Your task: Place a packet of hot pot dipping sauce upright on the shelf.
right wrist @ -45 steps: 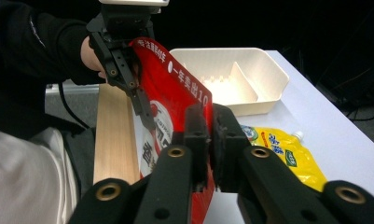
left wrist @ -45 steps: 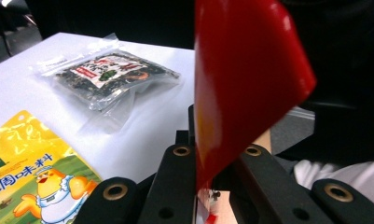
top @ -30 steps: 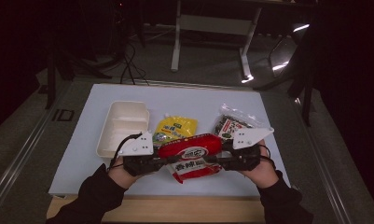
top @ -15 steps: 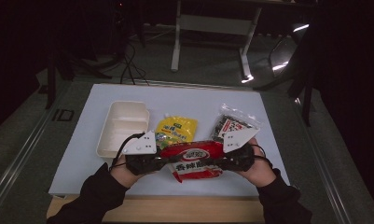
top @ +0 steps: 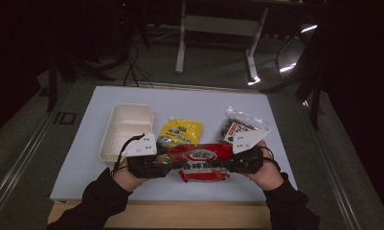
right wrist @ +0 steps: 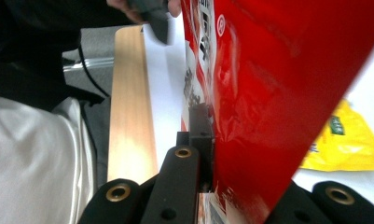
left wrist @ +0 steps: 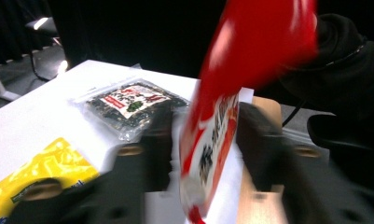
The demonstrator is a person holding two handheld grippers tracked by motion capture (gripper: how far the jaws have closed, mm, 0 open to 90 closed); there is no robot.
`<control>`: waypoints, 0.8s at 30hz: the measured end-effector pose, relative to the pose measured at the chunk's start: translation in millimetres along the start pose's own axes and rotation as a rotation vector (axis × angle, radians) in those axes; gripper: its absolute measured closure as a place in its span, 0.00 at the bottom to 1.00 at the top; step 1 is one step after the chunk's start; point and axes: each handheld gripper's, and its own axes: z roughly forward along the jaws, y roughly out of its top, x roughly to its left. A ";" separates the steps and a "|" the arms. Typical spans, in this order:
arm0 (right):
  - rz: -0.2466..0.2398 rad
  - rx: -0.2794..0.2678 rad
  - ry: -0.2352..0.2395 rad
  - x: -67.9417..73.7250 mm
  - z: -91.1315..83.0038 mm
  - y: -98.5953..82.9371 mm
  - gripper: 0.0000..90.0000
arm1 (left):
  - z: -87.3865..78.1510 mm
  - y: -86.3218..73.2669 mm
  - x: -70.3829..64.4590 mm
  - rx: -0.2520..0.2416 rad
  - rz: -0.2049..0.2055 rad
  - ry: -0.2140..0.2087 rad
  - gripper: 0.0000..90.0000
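The tabletop point(top: 84, 158) is a pale sheet filling the middle of the high view, with a wooden edge along the bottom of the frame. On it, left of centre, sits a cream lunch box point(top: 125, 129). A yellow packet point(top: 181, 132) lies flat just right of the box, and a clear bag of dark dried food point(top: 237, 125) lies right of centre.

Below these, toward the bottom middle of the frame, a red packet point(top: 199, 160) is held up between the two claws. Its long axis runs straight across the frame, left to right, so one short end points at each hand.

The left claw point(top: 153, 165) meets the packet's left end and the right claw point(top: 235, 164) meets its right end; the two face each other along that axis, each about equally near its own end. Any pull or tear would likely run along this line, the hands moving apart.

In the left gripper view the red packet point(left wrist: 212, 140) stands on edge between the two black jaws, with a gap visible on either side of it. So that claw looks loosened around the end, though blur makes this uncertain.

In the right gripper view the red packet point(right wrist: 278, 93) fills the upper right. The visible jaw presses flat against its face, so that claw appears clenched on the packet.
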 end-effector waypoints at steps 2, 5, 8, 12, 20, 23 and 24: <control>0.002 -0.003 -0.016 -1.7 -4.4 0.9 1.00 | -1.6 -2.5 0.1 -0.007 -0.021 0.005 0.49; 0.004 -0.008 -0.034 -4.3 -10.1 2.7 1.00 | -3.3 -7.4 0.7 -0.020 -0.050 0.011 0.35; 0.004 -0.018 -0.048 -7.2 -14.5 5.8 1.00 | -2.6 -13.7 -0.7 -0.046 -0.054 0.045 0.17; 0.000 -0.027 -0.070 -12.6 -18.7 11.6 1.00 | 0.2 -23.9 -4.1 -0.045 -0.059 0.061 0.08; 0.015 -0.041 -0.106 -27.3 -20.5 23.1 1.00 | 4.1 -47.1 -12.9 -0.028 -0.076 0.059 0.08; 0.023 -0.056 -0.123 -33.6 -20.1 26.7 1.00 | 4.9 -54.4 -14.9 -0.031 -0.081 0.060 0.08; 0.028 -0.060 -0.123 -35.5 -19.7 27.9 1.00 | 5.2 -56.6 -15.7 -0.031 -0.083 0.063 0.08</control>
